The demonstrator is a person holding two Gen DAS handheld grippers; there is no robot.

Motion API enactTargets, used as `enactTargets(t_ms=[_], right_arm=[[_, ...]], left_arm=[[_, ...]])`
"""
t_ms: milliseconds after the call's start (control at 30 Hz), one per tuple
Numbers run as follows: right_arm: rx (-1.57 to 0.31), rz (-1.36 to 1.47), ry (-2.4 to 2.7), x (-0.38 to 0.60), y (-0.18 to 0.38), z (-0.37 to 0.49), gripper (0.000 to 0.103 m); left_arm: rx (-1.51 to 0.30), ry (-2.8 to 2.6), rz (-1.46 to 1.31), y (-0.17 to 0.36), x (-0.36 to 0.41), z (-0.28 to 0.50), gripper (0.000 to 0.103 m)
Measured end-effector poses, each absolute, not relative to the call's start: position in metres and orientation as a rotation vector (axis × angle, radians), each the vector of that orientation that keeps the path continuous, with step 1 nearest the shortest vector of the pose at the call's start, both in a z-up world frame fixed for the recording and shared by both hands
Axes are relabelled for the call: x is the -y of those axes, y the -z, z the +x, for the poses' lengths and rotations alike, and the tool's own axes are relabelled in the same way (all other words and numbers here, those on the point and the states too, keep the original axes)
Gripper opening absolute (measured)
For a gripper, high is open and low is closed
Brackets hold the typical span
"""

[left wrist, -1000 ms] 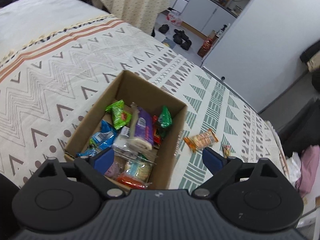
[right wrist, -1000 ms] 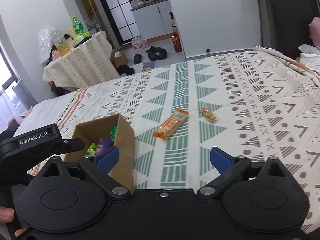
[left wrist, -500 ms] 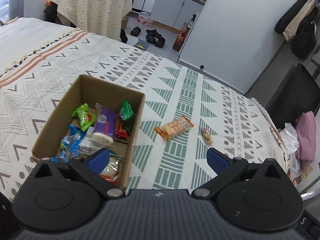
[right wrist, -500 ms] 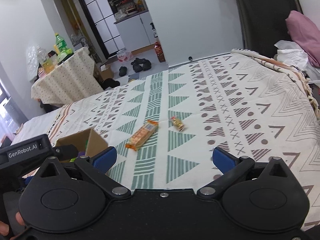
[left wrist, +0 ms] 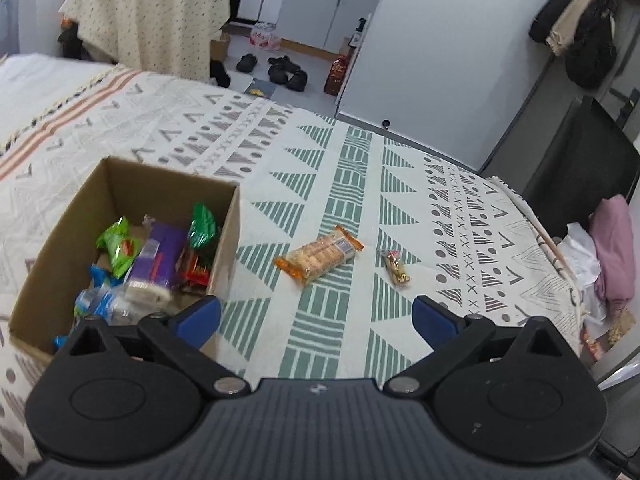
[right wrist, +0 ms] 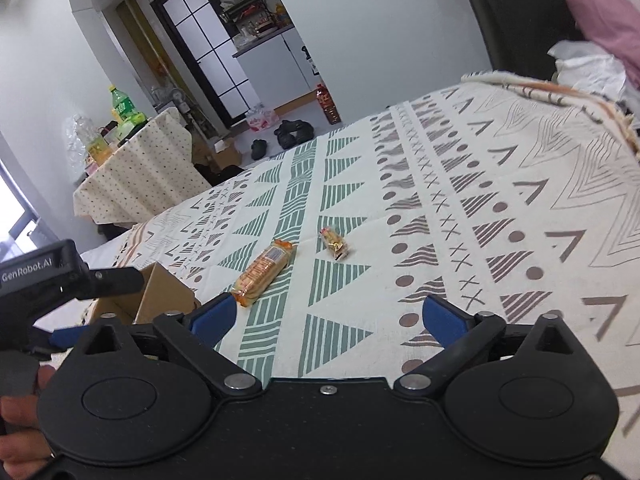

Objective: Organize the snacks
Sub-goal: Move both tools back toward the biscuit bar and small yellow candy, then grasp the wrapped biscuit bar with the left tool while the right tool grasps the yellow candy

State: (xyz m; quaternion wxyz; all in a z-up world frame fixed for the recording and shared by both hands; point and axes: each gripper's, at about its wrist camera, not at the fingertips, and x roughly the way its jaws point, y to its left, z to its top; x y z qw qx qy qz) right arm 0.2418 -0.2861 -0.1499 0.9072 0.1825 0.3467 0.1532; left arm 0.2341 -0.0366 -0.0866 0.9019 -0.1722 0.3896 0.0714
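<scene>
Claws up front, both spread wide and holding nothing: the left claw (left wrist: 316, 316) hangs over the near edge of the bed, the right claw (right wrist: 326, 316) just beside it, low above the patterned bedspread (right wrist: 500, 240). At the left sits the cardboard box (left wrist: 230, 240), open-topped and already loaded with green, purple and blue packets. Beyond its right wall, 2 snacks lie loose on the bedspread: the cracker pack (left wrist: 319, 255), a long clear sleeve with orange crimped ends lying at a slant, and just past it the small candy (left wrist: 396, 267), a little twisted wrapper, close to the pack but not touching.

The likely step is a pick on one of those 2. For the cracker pack, I'd bring a claw down across its narrow width, not its length, and squeeze gently, since crackers may crack and film can slide. The candy sits flat, so the fingertips must reach right down to the cloth.
</scene>
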Motion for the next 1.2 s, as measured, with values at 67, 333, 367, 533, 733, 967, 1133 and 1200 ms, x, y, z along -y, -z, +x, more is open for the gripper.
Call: enactTargets(t_ms=[67,333,367,533,733,967,1133,1200], right_arm=[[-0.721,0.391,-0.336,0.285,0.156,0.25,0.093],[-0.744,0.392,-0.386,0.277,0.175,0.284,0.08],[-0.75,0.389,-0.387,0.276,0.177,0.289,0.08],[-0.765,0.377,-0.401,0.269,0.187,0.309,0.074],[-0.785,0.361,-0.405,0.261,0.198,0.329,0.072],[-0.821,0.363,-0.394,0.254,0.214,0.356,0.065],[-0.827,0.356,-0.372,0.252,0.223,0.371,0.063],[-0.824,0.349,-0.371,0.251,0.226,0.376,0.063]], left_arm=[[-0.813,-0.138,-0.337,0.09,0.039,0.242,0.1],[-0.843,-0.131,-0.292,0.106,0.042,0.28,0.093],[-0.846,-0.131,-0.288,0.108,0.042,0.284,0.091],[-0.863,-0.121,-0.261,0.119,0.045,0.309,0.087],[-0.886,-0.102,-0.225,0.131,0.051,0.339,0.083],[-0.937,-0.097,-0.205,0.155,0.054,0.37,0.079],[-0.962,-0.112,-0.202,0.172,0.051,0.385,0.078],[-0.975,-0.118,-0.196,0.18,0.051,0.389,0.078]])
